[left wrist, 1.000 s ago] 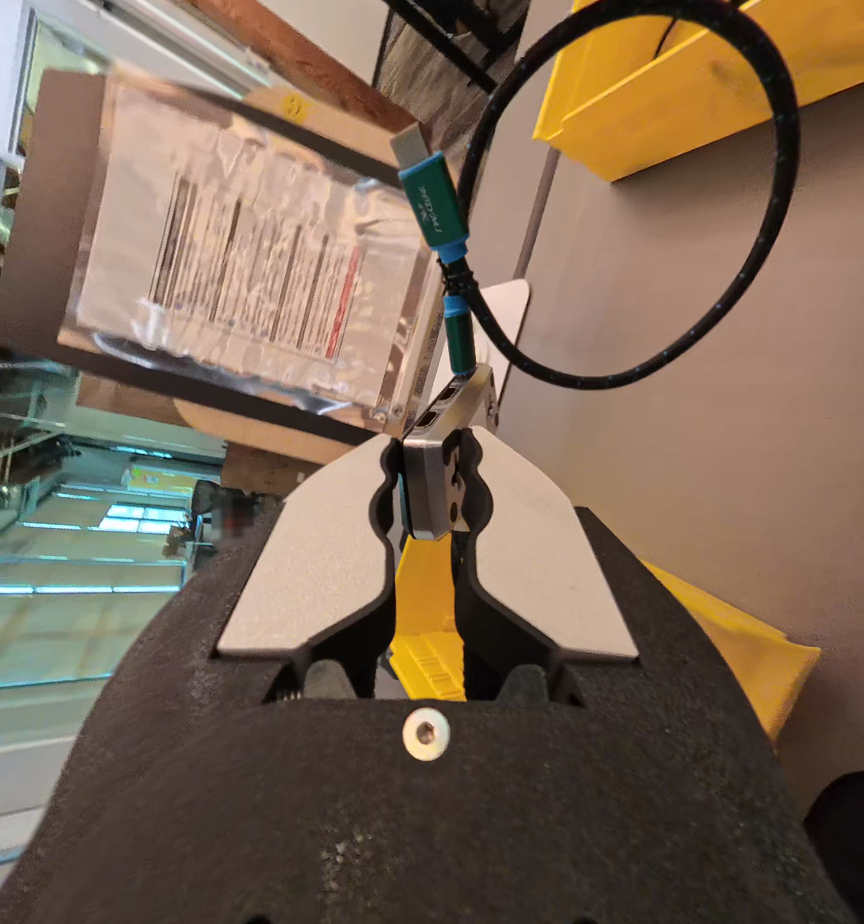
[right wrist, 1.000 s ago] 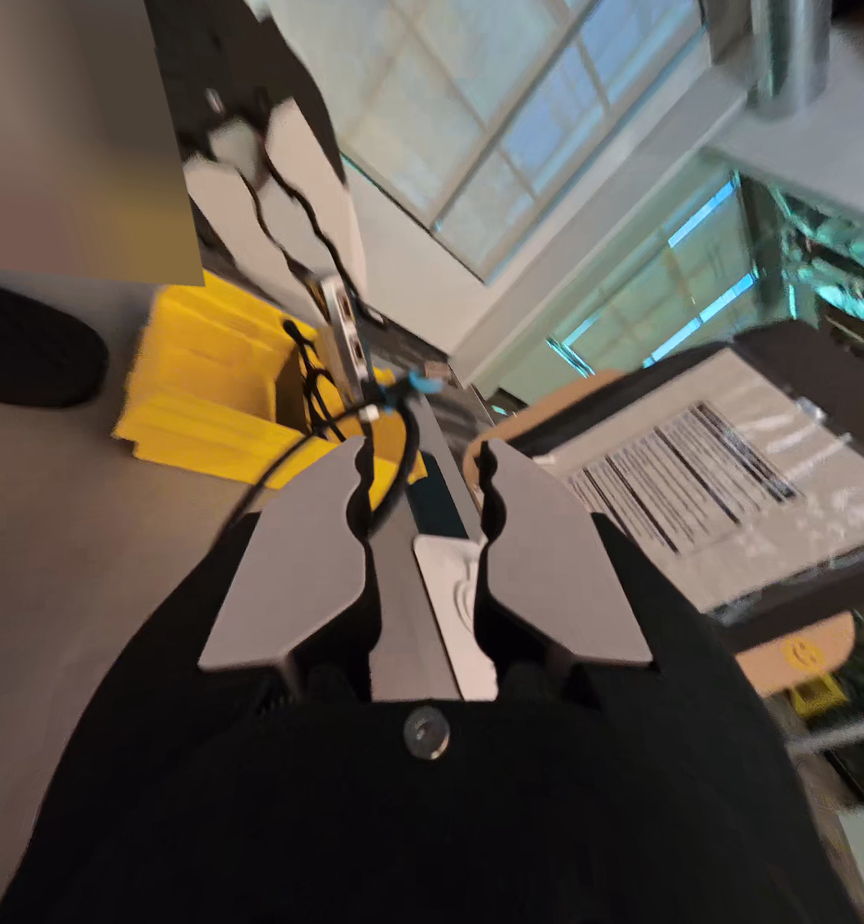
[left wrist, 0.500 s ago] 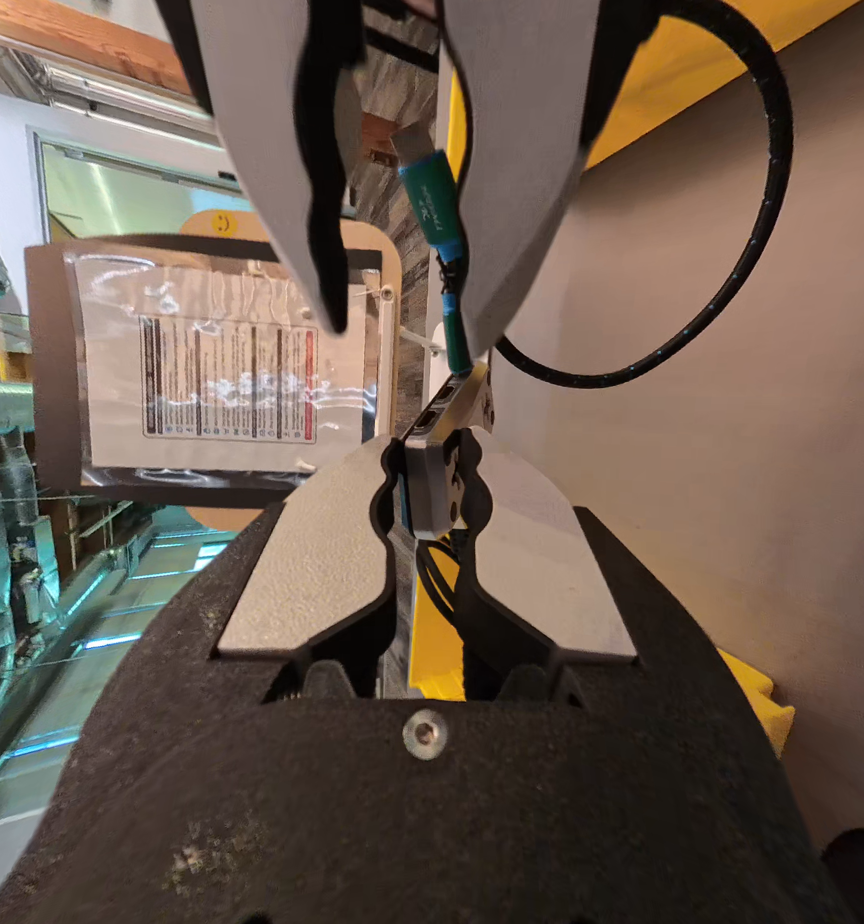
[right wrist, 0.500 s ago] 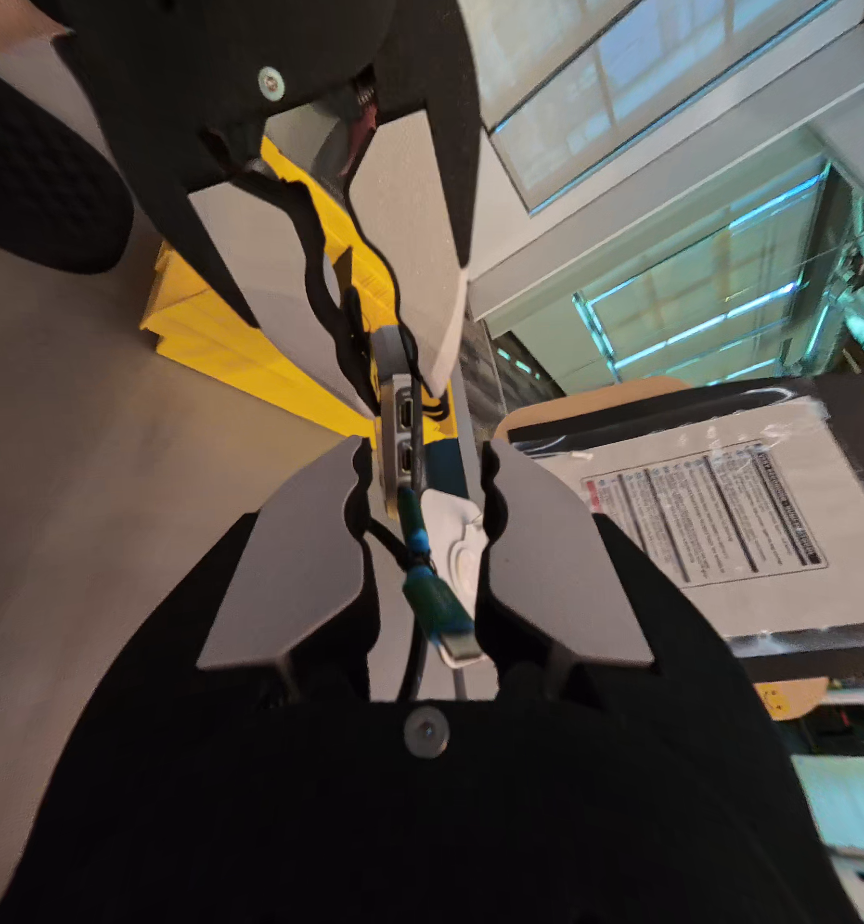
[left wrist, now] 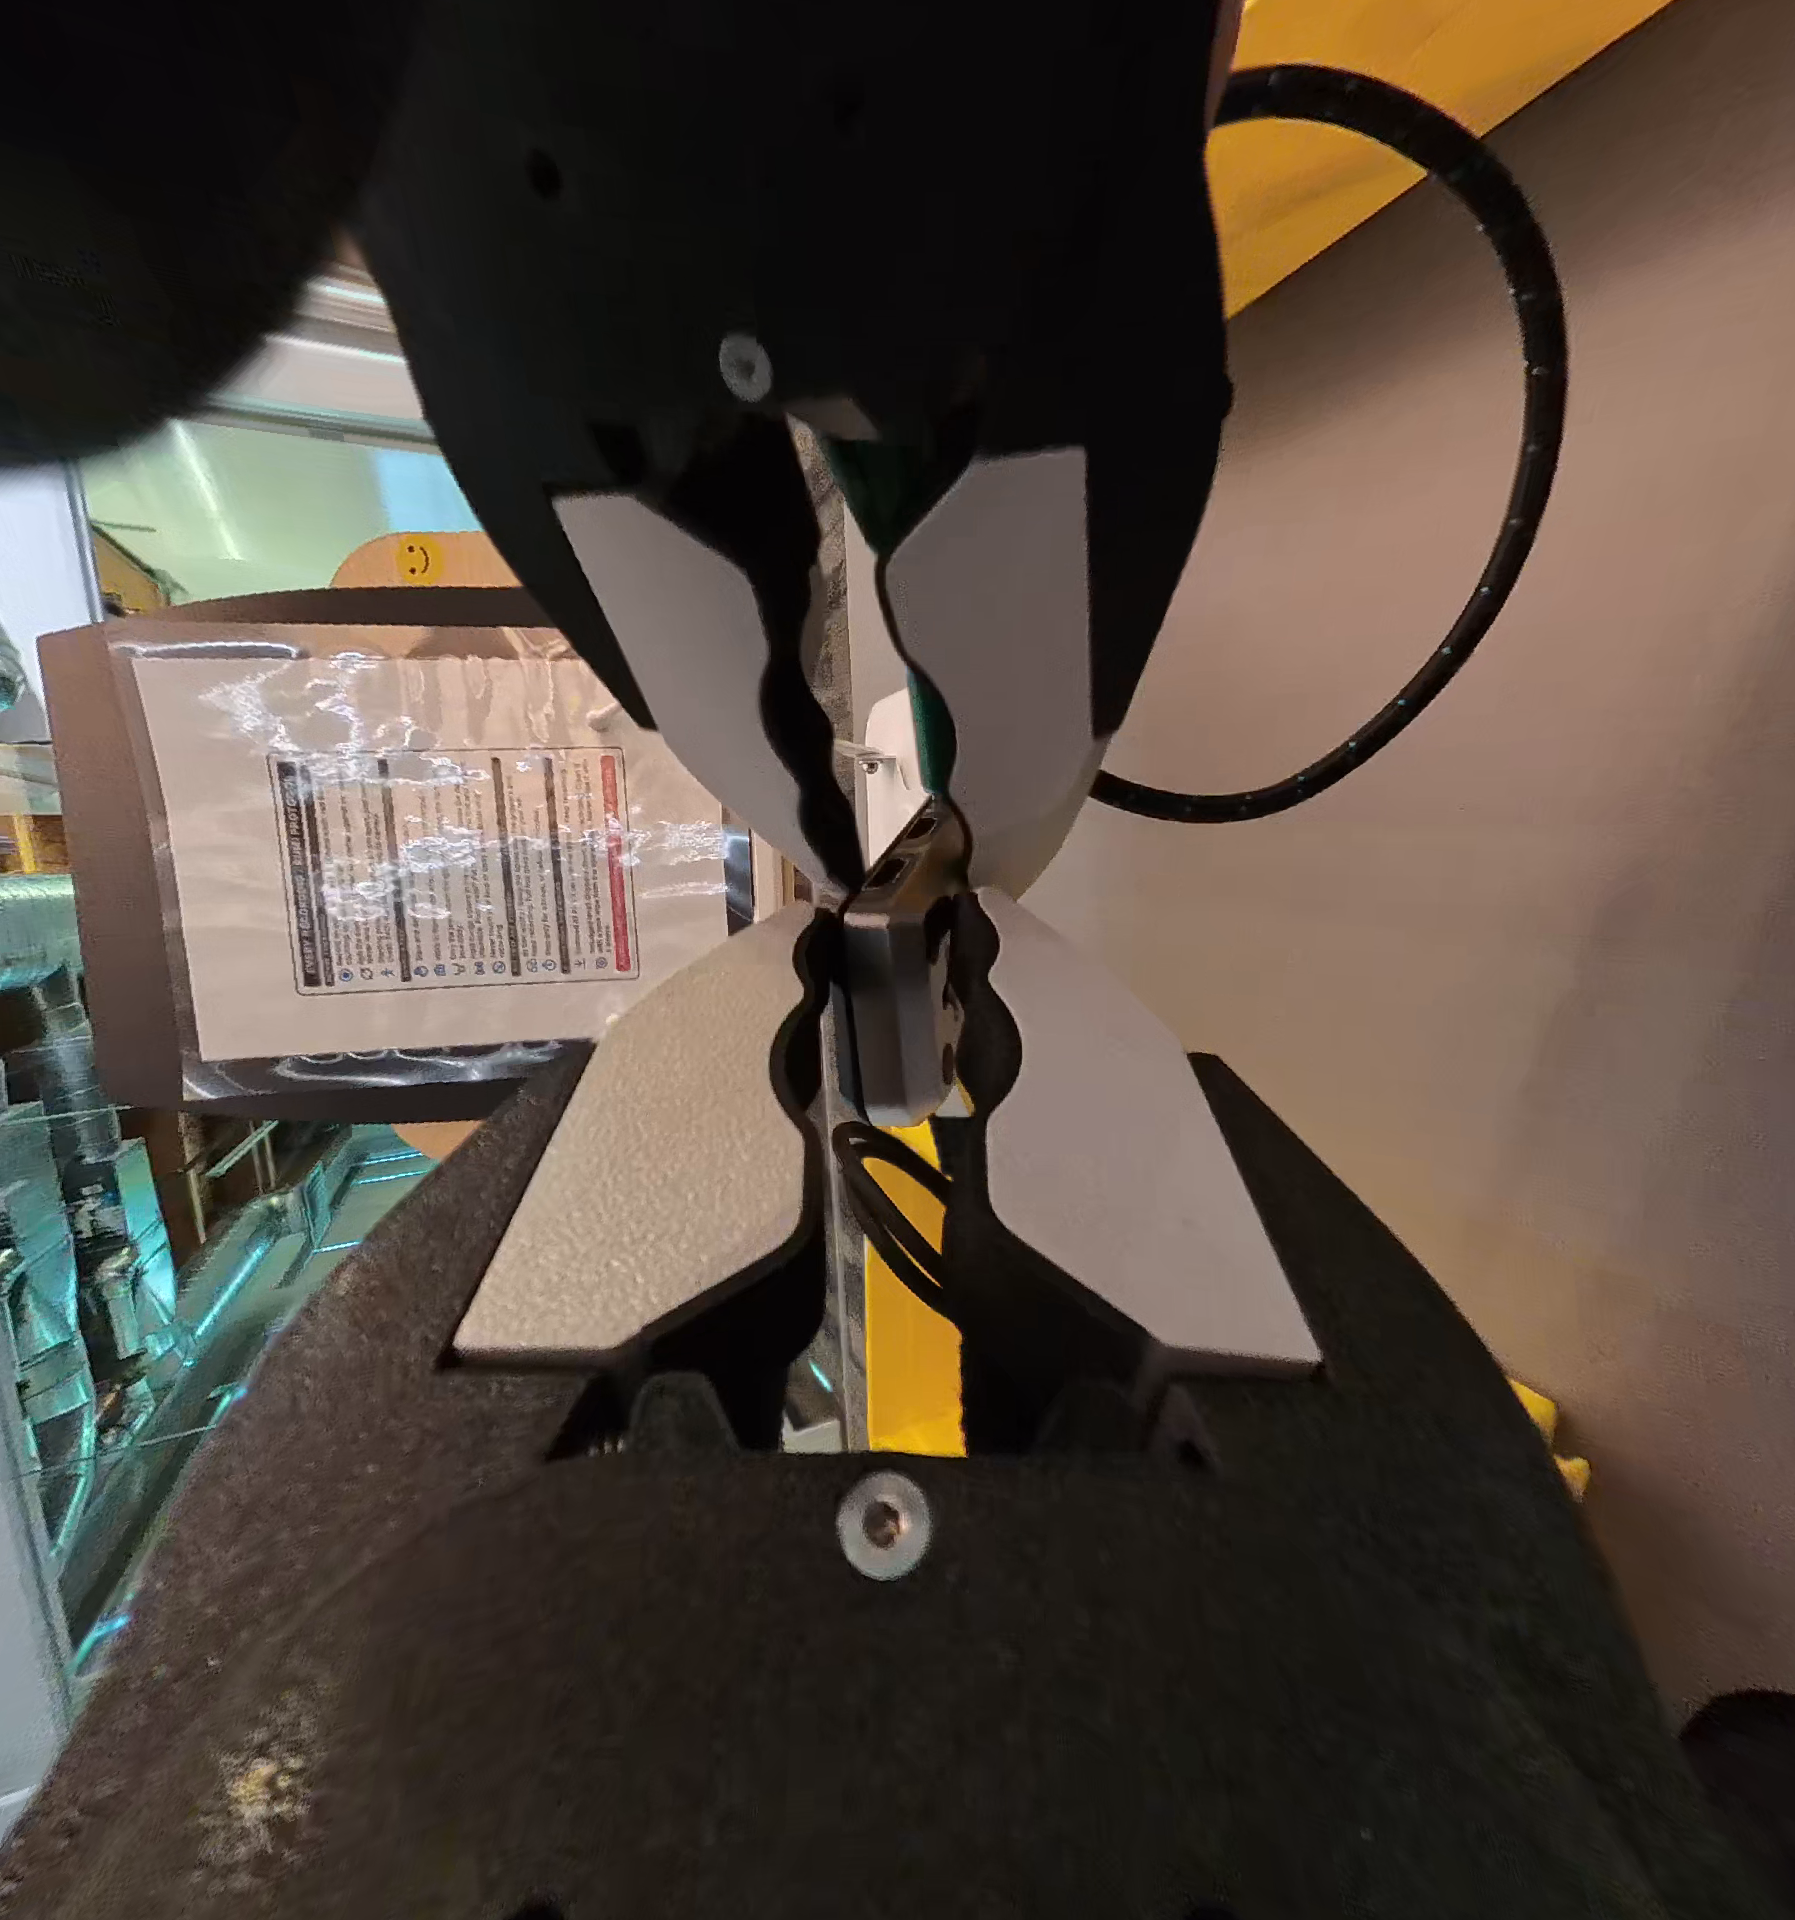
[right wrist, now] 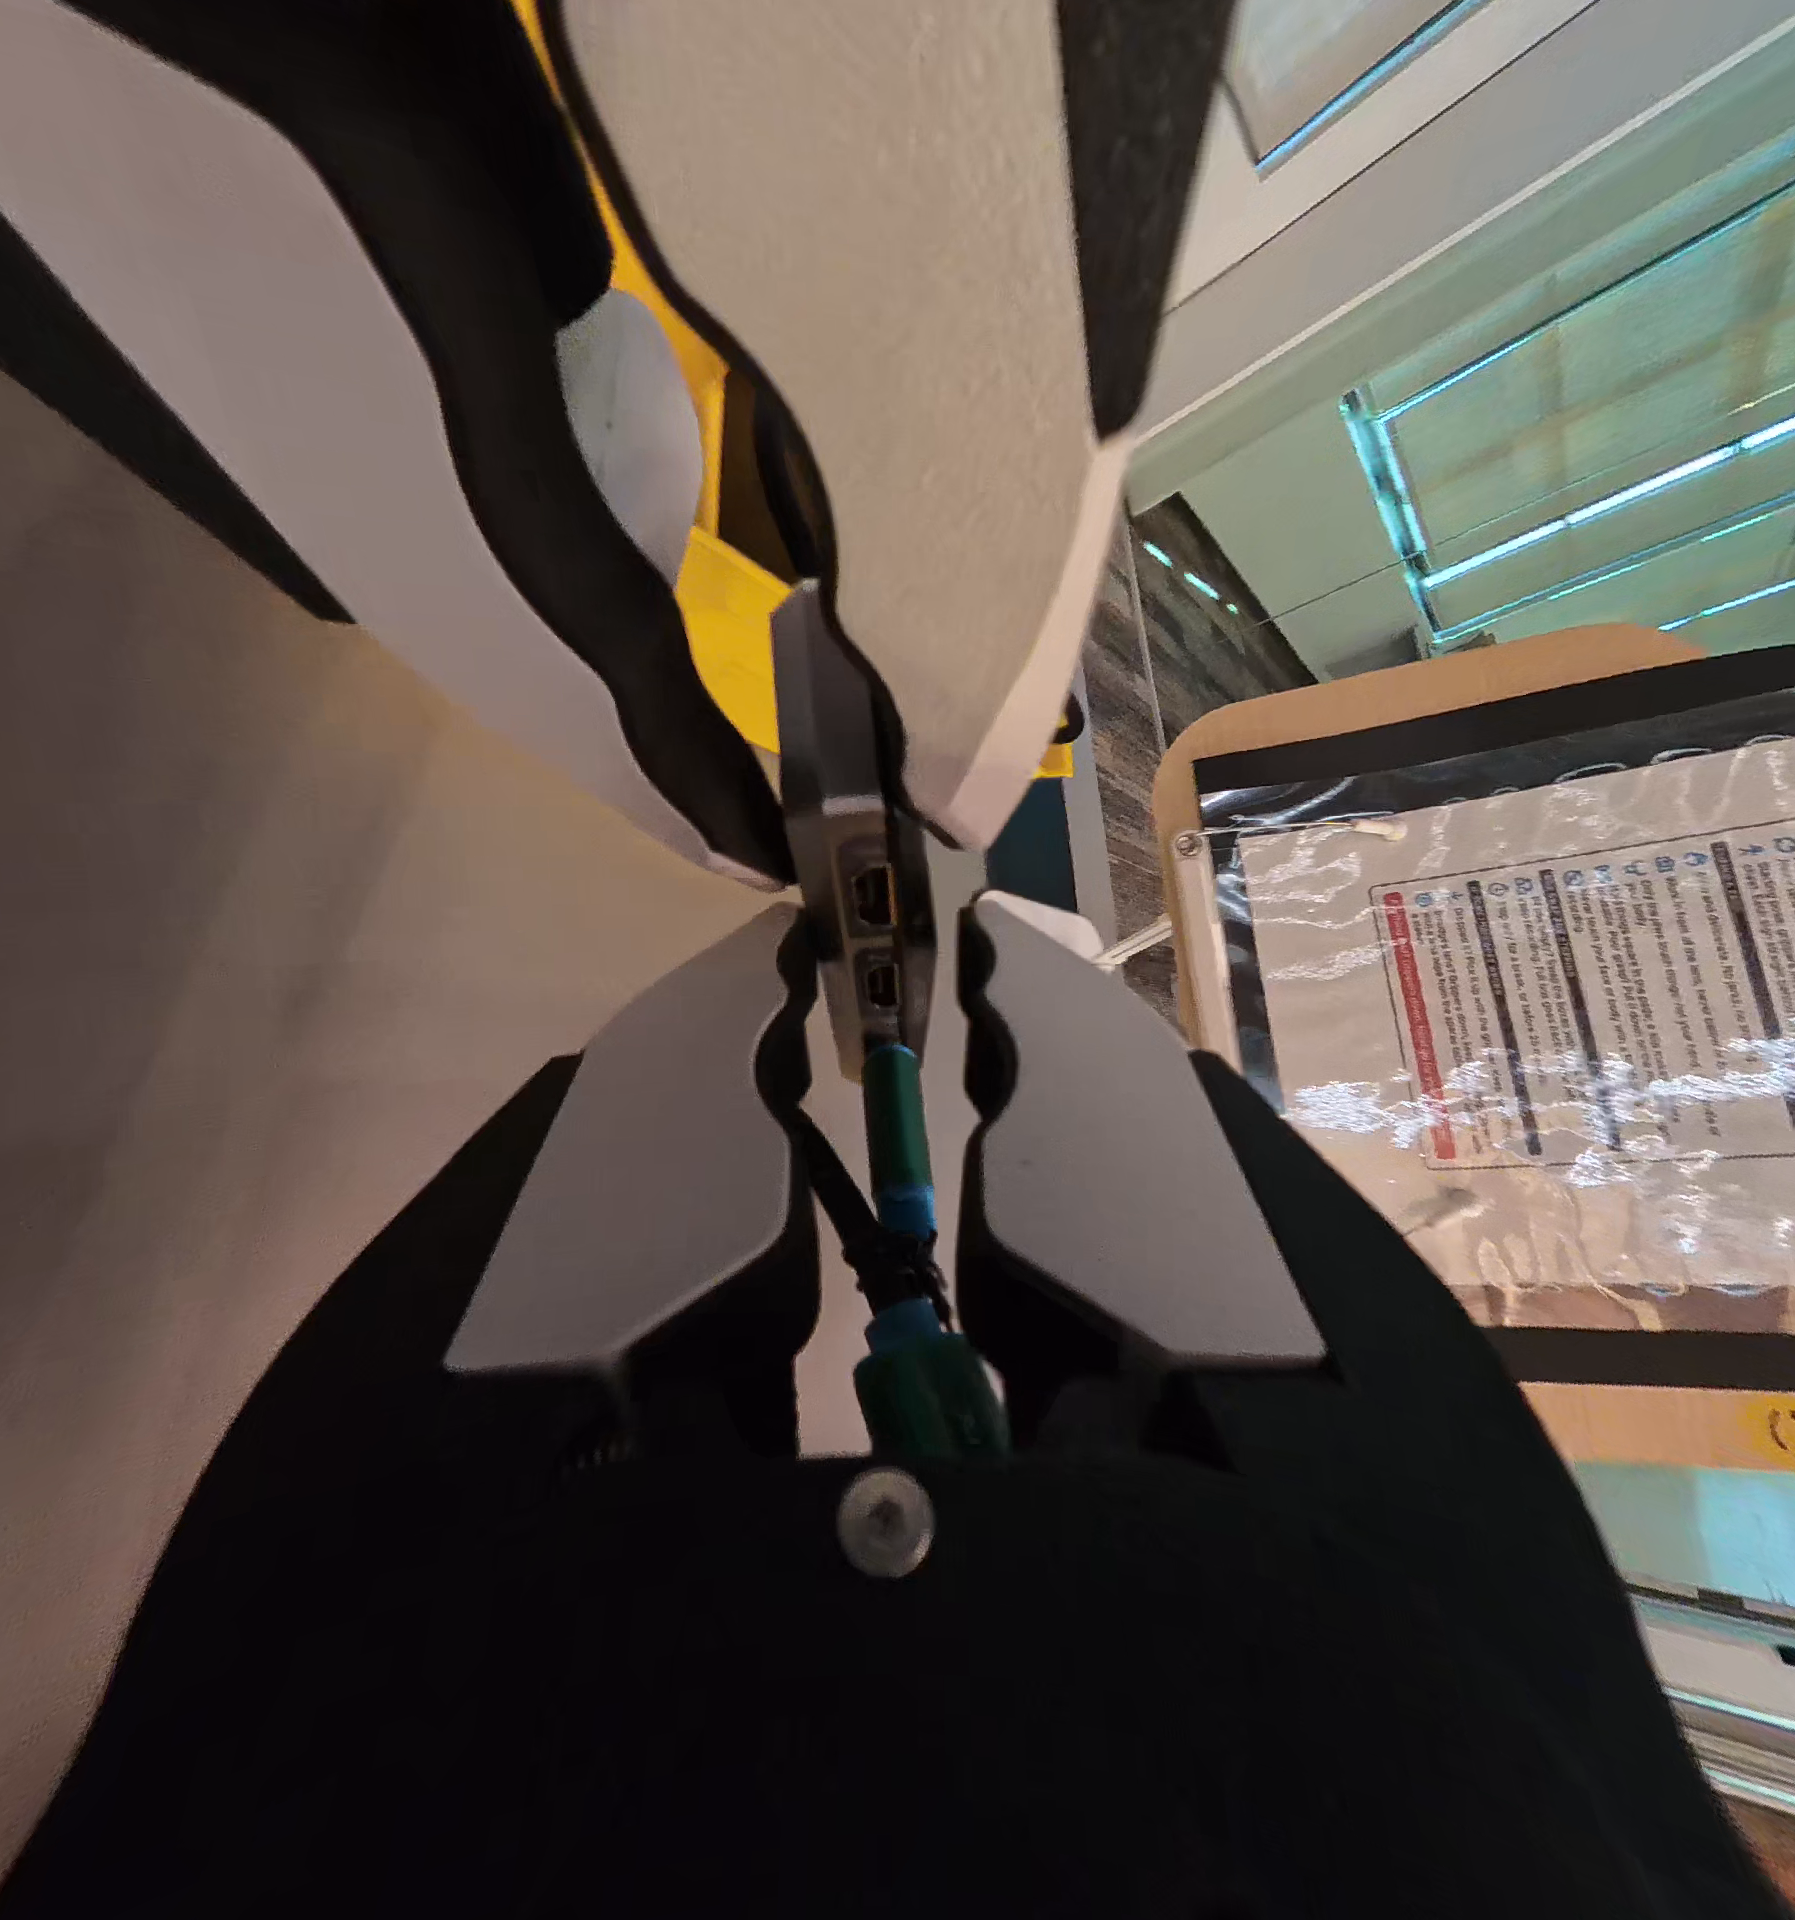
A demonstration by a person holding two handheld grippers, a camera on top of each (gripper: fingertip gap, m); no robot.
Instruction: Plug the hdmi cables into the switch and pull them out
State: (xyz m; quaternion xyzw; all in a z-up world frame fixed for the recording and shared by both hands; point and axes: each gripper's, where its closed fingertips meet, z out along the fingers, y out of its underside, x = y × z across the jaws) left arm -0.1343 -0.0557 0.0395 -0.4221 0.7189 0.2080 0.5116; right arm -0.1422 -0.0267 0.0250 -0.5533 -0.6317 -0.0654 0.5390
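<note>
Left gripper [left wrist: 893, 997]: closed on the grey switch [left wrist: 888, 1023], centre of frame
Right gripper [right wrist: 877, 977]: fingers apart around the green plug [right wrist: 895, 1117]; not pinching it
Plug: seated in the switch's lowest port; black cable [left wrist: 1516, 520] loops upper right

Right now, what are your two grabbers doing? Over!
Left gripper shut on the switch. Right gripper open, fingers either side of the plugged-in green plug. Second green plug loose between them. Nothing in the way.
</note>
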